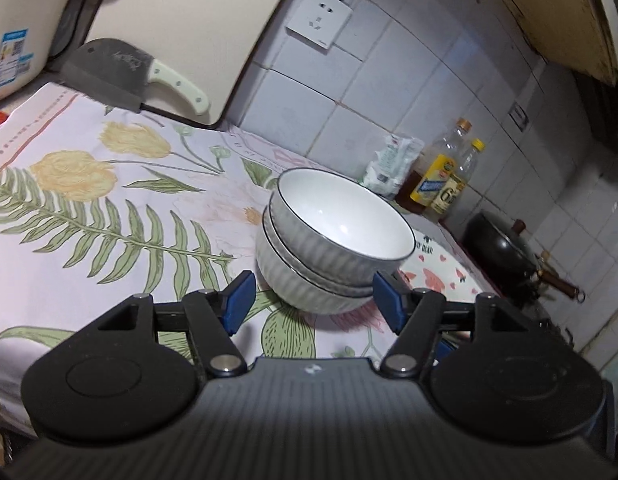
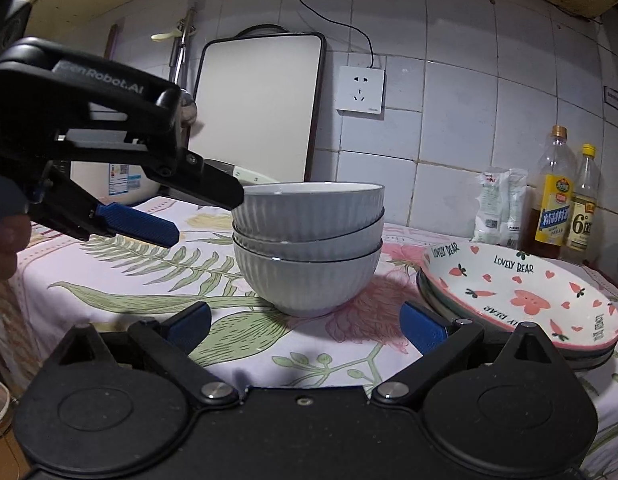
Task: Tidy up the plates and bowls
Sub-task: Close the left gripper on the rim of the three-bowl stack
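Three grey ribbed bowls are stacked upright (image 1: 333, 236) (image 2: 309, 240) on the flowered tablecloth (image 1: 109, 216). To their right lies a stack of plates, the top one with "Lovely Bear" print (image 2: 521, 296) (image 1: 441, 268). My left gripper (image 1: 315, 300) is open and empty, raised just before the bowl stack. In the right wrist view it shows at the left (image 2: 205, 212), its fingers beside the top bowl's rim. My right gripper (image 2: 305, 326) is open and empty, low in front of the stack's base.
A cleaver (image 1: 121, 72) lies at the back by a leaning cutting board (image 2: 257, 108). Oil bottles (image 2: 553, 196) and a white bag (image 2: 497, 208) stand against the tiled wall. A black wok (image 1: 505, 248) sits at far right. A rice cooker (image 1: 13, 28) stands at back left.
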Tool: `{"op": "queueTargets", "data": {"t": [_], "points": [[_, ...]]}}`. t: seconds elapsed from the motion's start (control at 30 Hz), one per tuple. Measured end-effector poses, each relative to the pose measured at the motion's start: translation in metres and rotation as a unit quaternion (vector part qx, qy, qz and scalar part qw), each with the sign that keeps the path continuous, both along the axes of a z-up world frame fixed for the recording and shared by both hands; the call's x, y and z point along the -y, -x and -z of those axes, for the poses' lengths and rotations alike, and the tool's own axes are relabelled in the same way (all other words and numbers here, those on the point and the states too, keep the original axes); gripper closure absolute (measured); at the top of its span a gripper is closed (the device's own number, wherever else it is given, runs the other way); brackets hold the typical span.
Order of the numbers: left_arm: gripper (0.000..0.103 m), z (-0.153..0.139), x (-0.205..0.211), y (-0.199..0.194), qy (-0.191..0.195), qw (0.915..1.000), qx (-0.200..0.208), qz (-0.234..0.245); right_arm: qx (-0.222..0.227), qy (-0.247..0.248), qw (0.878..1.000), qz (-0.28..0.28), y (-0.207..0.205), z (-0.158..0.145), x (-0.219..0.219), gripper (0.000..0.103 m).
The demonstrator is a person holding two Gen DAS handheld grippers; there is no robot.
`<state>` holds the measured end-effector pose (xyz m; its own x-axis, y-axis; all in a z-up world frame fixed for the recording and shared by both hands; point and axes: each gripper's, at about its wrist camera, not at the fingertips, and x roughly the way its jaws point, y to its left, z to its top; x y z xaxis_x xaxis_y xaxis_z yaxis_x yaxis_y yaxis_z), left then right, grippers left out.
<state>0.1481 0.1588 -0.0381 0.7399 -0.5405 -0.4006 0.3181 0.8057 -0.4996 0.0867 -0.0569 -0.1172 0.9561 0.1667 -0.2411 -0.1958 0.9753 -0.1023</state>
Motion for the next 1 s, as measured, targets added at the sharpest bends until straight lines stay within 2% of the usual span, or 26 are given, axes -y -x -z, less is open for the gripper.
{"op": "queueTargets", "data": {"t": [0.17, 0.27, 0.37, 0.53, 0.77, 0.93, 1.0], "points": [[0.035, 0.004, 0.004, 0.004, -0.031, 0.9984, 0.042, 0.021, 0.0, 0.004, 1.0, 0.006, -0.007, 0.006, -0.007, 0.001], [0.027, 0.005, 0.003, 0.007, -0.047, 0.9961, 0.07, 0.026, -0.004, 0.0, 1.0, 0.013, -0.013, 0.009, -0.008, 0.001], [0.025, 0.003, 0.002, 0.005, -0.055, 0.9944, 0.083, 0.036, -0.007, 0.003, 1.0, 0.014, -0.019, 0.011, -0.009, 0.001], [0.025, -0.005, -0.004, -0.021, -0.026, 0.997, 0.047, 0.055, -0.014, 0.007, 1.0, 0.016, -0.034, 0.009, -0.01, 0.001], [0.025, -0.003, -0.008, -0.054, 0.016, 0.9988, 0.021, 0.041, -0.048, -0.02, 0.999, 0.01, -0.061, 0.006, -0.012, 0.001], [0.025, 0.01, -0.007, -0.082, 0.047, 0.9978, -0.035, 0.031, -0.068, -0.023, 0.997, 0.018, -0.077, 0.002, -0.014, 0.001], [0.027, 0.014, -0.004, -0.091, 0.048, 0.9964, -0.06, 0.037, -0.072, -0.029, 0.997, 0.02, -0.083, 0.001, -0.012, 0.001]]}}
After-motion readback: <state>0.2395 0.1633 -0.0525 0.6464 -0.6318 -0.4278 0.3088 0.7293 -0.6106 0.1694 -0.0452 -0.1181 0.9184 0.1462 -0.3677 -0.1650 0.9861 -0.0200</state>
